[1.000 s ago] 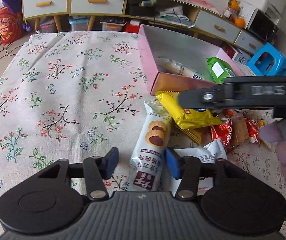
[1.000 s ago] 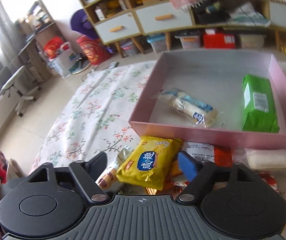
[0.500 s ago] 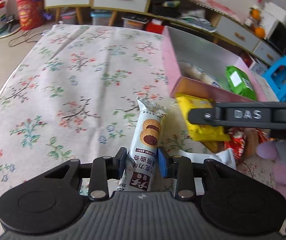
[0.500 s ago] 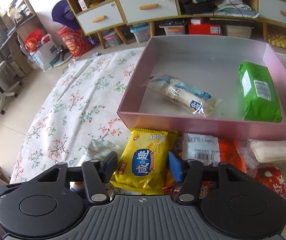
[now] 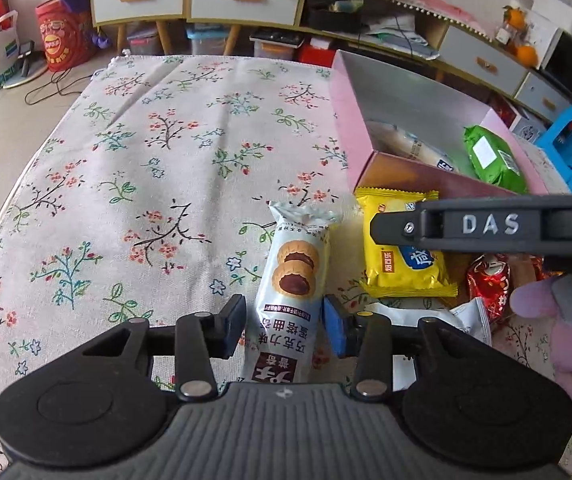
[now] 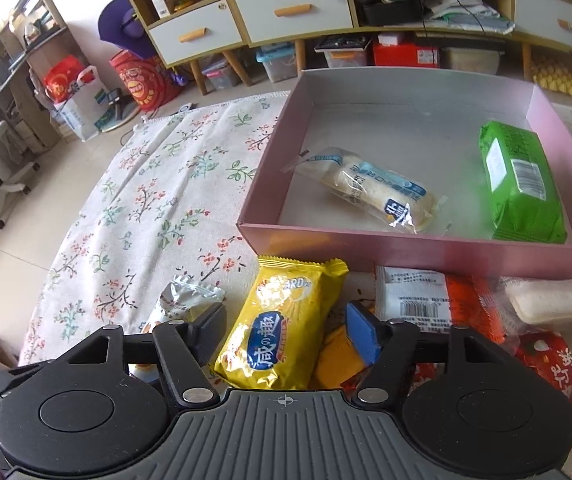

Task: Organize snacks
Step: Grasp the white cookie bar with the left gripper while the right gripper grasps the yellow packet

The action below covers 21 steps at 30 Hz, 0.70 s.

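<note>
Clearly a pickup step: left gripper (image 5: 283,322) fingers have just widened around the biscuit pack (image 5: 292,288); right gripper (image 6: 286,330) fingers likewise around the yellow packet (image 6: 281,320). Next: clamp, carry to the pink box (image 6: 426,254).

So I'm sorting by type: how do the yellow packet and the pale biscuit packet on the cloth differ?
The yellow packet is broad, flat and bright yellow; the biscuit packet is a narrow, pale tube picturing round biscuits. The yellow packet lies between the right tongs, whose jaws have just been opening; the biscuit packet lies between the left tongs, also just opening. The yellow packet lies nearer the pink box. Both are still outside the box.
</note>
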{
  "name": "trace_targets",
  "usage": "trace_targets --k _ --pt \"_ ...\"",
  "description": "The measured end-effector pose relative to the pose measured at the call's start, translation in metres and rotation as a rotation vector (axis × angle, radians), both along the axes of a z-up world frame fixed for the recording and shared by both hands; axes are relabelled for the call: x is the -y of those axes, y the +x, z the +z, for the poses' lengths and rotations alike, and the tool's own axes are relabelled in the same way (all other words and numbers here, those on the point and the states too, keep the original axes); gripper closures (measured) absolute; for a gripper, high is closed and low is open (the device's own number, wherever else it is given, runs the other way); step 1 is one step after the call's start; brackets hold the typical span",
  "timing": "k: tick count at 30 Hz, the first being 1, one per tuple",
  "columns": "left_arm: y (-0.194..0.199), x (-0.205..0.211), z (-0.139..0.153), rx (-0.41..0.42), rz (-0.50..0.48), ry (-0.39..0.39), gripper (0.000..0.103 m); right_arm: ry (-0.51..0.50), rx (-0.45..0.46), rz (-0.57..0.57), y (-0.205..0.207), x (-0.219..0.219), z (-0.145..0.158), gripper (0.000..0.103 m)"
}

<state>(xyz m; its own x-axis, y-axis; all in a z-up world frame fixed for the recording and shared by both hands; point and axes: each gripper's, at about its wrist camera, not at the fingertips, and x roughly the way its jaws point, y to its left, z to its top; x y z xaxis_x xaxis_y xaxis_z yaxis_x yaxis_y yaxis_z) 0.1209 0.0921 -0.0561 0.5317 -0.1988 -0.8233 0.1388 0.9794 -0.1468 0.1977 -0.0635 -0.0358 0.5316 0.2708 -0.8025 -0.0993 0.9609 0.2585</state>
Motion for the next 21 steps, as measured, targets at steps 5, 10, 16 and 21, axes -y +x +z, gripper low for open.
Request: trace_targets --k 5,10,16,21 --pt "-0.001 -0.01 0.002 -0.028 0.066 -0.007 0.074 -0.025 0.023 0.05 -0.003 -0.015 0.001 0.035" --pt "-0.001 -0.022 0.003 -0.064 0.118 -0.046 0.075 -0.04 0.042 0.133 -0.006 -0.028 -0.005 0.039" --pt "-0.001 -0.025 0.002 -0.068 0.094 -0.054 0.073 -0.049 0.049 0.151 -0.008 -0.032 -0.01 0.04" --pt "-0.001 -0.027 0.003 -0.066 0.087 -0.062 0.075 -0.09 0.063 0.152 -0.011 -0.034 -0.01 0.05"
